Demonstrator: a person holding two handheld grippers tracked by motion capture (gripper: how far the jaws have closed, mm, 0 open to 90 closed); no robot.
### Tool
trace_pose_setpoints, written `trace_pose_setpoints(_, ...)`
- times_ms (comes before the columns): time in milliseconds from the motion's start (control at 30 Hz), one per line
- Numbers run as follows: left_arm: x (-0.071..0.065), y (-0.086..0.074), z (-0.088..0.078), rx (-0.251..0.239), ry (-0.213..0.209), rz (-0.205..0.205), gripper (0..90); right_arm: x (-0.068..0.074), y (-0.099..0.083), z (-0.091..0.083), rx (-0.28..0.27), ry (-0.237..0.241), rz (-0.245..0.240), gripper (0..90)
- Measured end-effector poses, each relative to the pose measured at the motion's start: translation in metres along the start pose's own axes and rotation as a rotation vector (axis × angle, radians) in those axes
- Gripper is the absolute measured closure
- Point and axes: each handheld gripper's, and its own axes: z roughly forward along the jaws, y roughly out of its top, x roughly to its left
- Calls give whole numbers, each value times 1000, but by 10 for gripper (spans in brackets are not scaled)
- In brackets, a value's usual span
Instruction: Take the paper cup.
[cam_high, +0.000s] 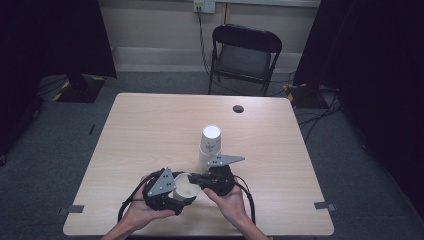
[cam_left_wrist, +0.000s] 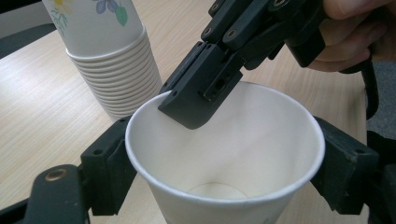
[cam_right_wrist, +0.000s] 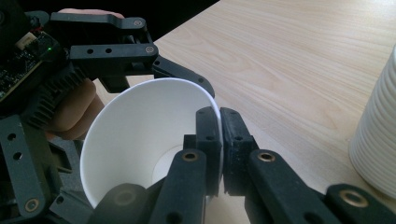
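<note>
Two grippers share one white paper cup (cam_high: 186, 186) at the table's (cam_high: 150, 130) near edge: left gripper (cam_high: 165, 192) clamps its body from both sides, right gripper (cam_high: 202, 179) pinches its rim, likely to steady it, cup stack (cam_high: 210, 145) just beyond.

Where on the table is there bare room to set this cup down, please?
The left half of the table is bare, as is the right side past the cup stack. It is crowded near the front edge, where both grippers hold the cup beside the stack.
</note>
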Motion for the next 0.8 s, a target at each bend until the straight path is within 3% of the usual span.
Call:
trace_pose_setpoints(133,-1,0,0,8,13,20,217,-1,1,-1,0,2,4,873)
trace_pose_setpoints(433,0,0,0,8,12,4,259,-2,0,-2,-2,-15,-14,854)
trace_pose_setpoints(567,1,0,0,4,6,-10,294,-1,-1,-3,-7,-63,-44,775)
trace_pose_setpoints(800,3,-1,-1,-7,-19,-33,304,-1,-1,-8,-29,-81,-69,652)
